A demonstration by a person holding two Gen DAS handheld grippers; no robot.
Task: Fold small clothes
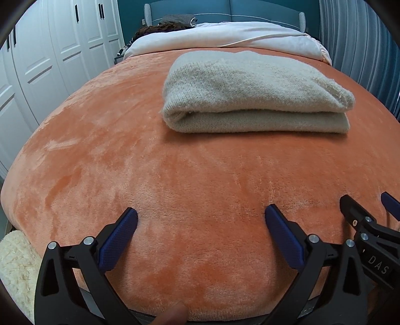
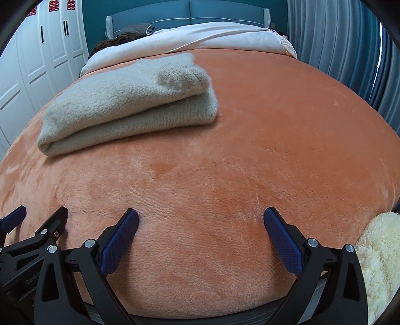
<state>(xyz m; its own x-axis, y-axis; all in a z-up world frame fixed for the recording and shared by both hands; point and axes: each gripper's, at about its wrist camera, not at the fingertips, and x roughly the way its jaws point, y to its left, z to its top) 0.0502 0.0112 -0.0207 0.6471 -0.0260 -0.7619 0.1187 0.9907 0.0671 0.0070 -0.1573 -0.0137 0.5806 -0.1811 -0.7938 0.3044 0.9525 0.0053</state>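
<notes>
A beige knitted garment [image 1: 252, 92] lies folded into a thick bundle on the orange plush blanket [image 1: 150, 162], well beyond both grippers. In the right wrist view the same folded garment [image 2: 130, 100] sits at the upper left. My left gripper [image 1: 201, 218] is open above the bare blanket near the bed's front edge, nothing between its blue pads. My right gripper [image 2: 201, 220] is open too, over bare blanket [image 2: 262, 150], and empty. The right gripper [image 1: 370, 215] shows at the far right of the left wrist view; the left gripper [image 2: 37, 220] shows at the far left of the right wrist view.
White pillows or a duvet [image 1: 225, 37] lie at the head of the bed against a teal headboard [image 1: 250, 11]. White wardrobe doors [image 1: 50, 62] stand on the left, a curtain [image 2: 337, 50] on the right. Cream fleece [image 2: 380, 262] hangs at the bed's front corners.
</notes>
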